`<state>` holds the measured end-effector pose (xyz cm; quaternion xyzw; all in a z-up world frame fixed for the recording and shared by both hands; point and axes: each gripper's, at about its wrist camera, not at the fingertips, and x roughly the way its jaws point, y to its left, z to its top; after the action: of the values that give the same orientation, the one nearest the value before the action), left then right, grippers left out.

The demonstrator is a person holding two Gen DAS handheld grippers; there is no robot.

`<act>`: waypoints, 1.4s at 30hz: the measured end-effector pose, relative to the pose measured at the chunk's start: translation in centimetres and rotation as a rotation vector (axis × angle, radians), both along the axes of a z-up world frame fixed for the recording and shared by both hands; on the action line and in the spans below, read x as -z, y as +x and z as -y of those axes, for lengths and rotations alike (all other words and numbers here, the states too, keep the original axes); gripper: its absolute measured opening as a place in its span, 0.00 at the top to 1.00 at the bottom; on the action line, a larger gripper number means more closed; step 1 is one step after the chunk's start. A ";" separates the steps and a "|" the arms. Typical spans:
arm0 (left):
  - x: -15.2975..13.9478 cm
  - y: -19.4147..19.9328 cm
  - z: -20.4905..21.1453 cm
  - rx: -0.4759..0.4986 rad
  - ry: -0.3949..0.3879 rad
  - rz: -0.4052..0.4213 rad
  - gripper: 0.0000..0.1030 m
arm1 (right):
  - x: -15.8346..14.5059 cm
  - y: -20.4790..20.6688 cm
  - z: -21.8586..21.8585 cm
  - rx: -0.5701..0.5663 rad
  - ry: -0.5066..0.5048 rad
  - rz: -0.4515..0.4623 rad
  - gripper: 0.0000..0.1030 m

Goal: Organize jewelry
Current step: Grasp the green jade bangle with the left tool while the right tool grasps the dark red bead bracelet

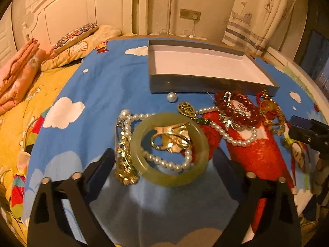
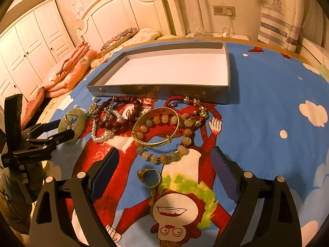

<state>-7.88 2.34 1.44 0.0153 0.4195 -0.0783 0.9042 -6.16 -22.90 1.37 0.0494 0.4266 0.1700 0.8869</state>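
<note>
A pile of jewelry lies on a blue cartoon cloth in front of a grey box (image 1: 205,86) with a white floor (image 2: 164,70). My left gripper (image 1: 164,160) is open, its fingers either side of a pale green jade bangle (image 1: 170,177) that lies over a pearl necklace (image 1: 164,162) and gold pieces (image 1: 170,138). My right gripper (image 2: 164,158) is open above a gold ring (image 2: 149,178), near a gold bangle (image 2: 156,142) and a pale bead bracelet (image 2: 164,156). Dark red beads (image 2: 123,121) and a red cord bracelet (image 2: 174,98) lie nearby.
A loose pearl (image 1: 171,97) sits by the box's front wall. A bed with orange folded quilts (image 1: 18,72) and a pillow (image 1: 76,35) lies to the left. A white wardrobe (image 2: 26,51) stands at the far left. Curtains (image 1: 257,16) hang at the right.
</note>
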 end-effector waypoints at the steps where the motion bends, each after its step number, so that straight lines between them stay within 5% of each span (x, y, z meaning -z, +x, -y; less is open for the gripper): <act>1: -0.2 0.1 0.4 0.002 0.029 0.018 0.12 | 0.0 0.0 -0.1 0.000 -0.004 0.000 0.16; 4: -1.0 -0.5 1.1 0.010 0.109 0.091 0.12 | 0.0 0.0 -0.3 -0.002 -0.020 0.003 0.16; 8: -2.9 -1.9 0.6 0.080 0.050 0.176 0.06 | 0.2 0.0 -0.5 -0.003 -0.031 0.000 0.16; 10: -2.8 -1.3 0.2 0.091 0.027 0.157 0.06 | 0.3 0.2 -0.7 -0.003 -0.037 -0.008 0.16; 14: -1.4 -0.4 -0.1 0.123 -0.004 0.118 0.22 | 0.3 0.0 -0.8 -0.009 -0.044 -0.001 0.16; 22: -0.4 0.3 0.5 0.189 -0.009 0.107 0.23 | 0.6 0.2 -1.3 -0.007 -0.076 -0.013 0.16; 31: 1.4 2.2 2.1 0.246 0.069 -0.019 0.24 | -0.1 0.8 -2.4 -0.010 -0.122 -0.003 0.16; 42: -0.9 -0.3 0.5 0.210 -0.028 0.100 0.24 | -1.5 2.6 -8.4 -0.203 -0.129 0.041 0.19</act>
<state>-8.13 1.86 2.32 0.0506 0.3689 -0.1775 0.9109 -3.58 -14.49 2.90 -0.0549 0.4214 0.2323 0.8749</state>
